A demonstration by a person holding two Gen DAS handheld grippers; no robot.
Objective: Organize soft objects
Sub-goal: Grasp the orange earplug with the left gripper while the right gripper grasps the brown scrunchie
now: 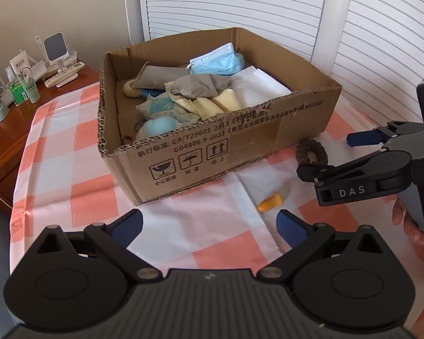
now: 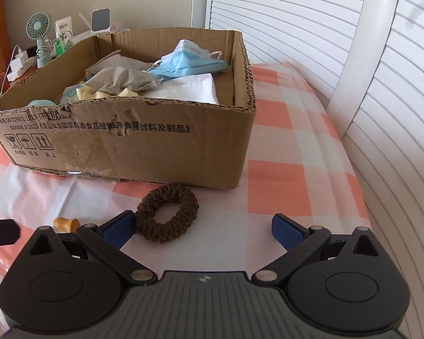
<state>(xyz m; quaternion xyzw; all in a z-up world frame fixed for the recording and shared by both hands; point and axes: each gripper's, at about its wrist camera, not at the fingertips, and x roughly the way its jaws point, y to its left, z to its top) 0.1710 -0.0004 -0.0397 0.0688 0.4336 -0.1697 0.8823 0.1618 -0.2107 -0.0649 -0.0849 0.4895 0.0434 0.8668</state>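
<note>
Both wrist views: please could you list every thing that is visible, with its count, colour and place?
cardboard box: 1, brown, on the tablecloth, open top
face mask: 1, light blue, in the box, far side
grey pouches: 2, grey, in the box, middle
white sheet: 1, white, in the box, right part
scrunchie: 1, dark brown, on the cloth before the box
earplug: 1, orange, on the cloth, left of the scrunchie
tablecloth: 1, pink and white check
small fan: 1, pale green, on the side table
left gripper: 1, black with blue pads, open
right gripper: 1, same colours, open near the scrunchie
</note>
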